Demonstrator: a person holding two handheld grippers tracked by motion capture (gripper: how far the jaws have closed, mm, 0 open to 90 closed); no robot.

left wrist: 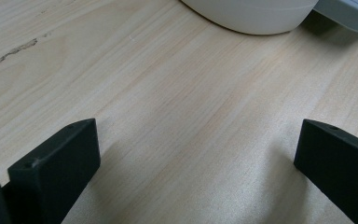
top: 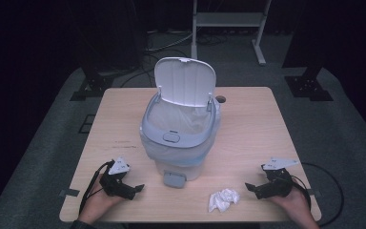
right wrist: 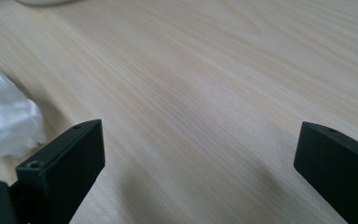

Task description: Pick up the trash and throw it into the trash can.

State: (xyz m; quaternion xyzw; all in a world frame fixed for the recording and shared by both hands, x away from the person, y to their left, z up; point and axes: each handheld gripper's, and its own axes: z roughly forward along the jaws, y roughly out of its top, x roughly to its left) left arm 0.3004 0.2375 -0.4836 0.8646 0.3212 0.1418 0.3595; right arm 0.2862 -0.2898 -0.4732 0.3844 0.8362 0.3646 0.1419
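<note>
Fingers of the right gripper (top: 253,187) and left gripper (top: 138,188) spread wide, empty, resting on the counter (top: 248,129); crumpled tissue (top: 223,199) lies just beside the right one, before the open bin (top: 181,138): likely light, soft, best pinched mid-wad.

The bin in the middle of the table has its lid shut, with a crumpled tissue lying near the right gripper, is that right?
Not quite. The bin has its lid standing open, as the high view shows. The rest holds: the crumpled tissue lies on the table near the right gripper.
</note>
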